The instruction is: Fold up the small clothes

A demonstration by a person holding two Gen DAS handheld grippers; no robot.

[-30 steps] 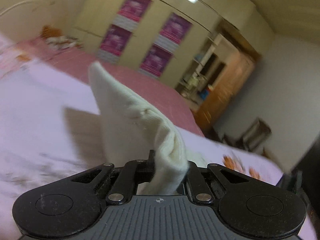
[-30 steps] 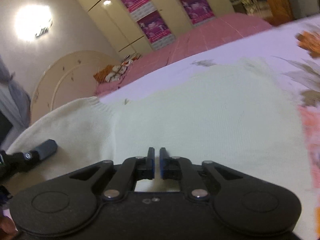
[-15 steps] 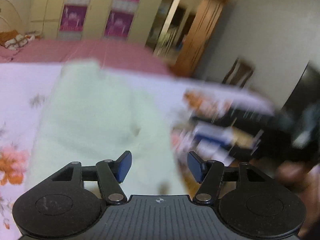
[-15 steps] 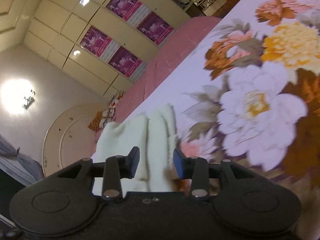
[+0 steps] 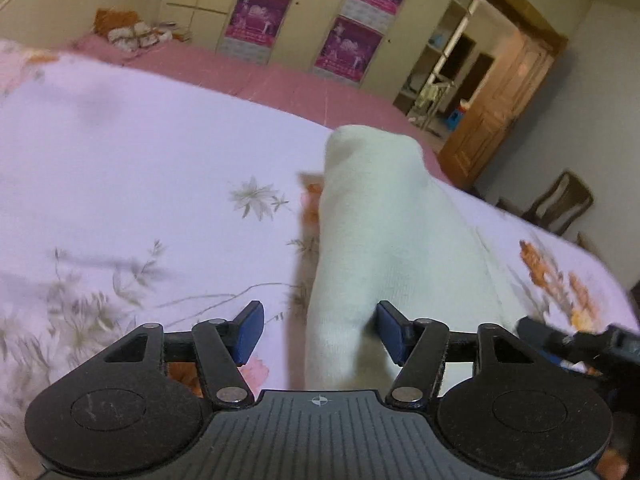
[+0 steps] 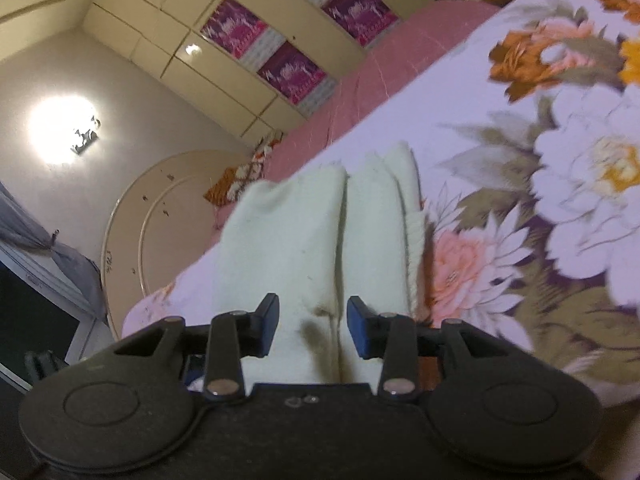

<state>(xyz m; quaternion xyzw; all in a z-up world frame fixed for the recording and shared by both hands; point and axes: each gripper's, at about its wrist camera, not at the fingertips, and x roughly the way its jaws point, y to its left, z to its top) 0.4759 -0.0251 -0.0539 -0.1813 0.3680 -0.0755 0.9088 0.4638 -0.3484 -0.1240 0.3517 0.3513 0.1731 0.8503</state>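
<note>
A cream knit garment (image 5: 372, 232) lies folded in a long narrow strip on the floral bedspread (image 5: 120, 168). My left gripper (image 5: 318, 330) is open just above its near end, the strip running between the pads nearer the right one. In the right wrist view the same folded garment (image 6: 320, 232) shows several stacked layers. My right gripper (image 6: 312, 324) is open over its near end, holding nothing.
A pink bed cover (image 5: 256, 80) lies beyond the bedspread, with a cream wardrobe with purple posters (image 5: 304, 20) behind. A wooden door (image 5: 504, 96) and a chair (image 5: 560, 204) stand at the right. The other gripper's dark tip (image 5: 576, 344) shows at the right edge.
My left gripper let go of the raised cream cloth and opened. My right gripper opened too. The garment went from spread flat to a narrow folded strip.
</note>
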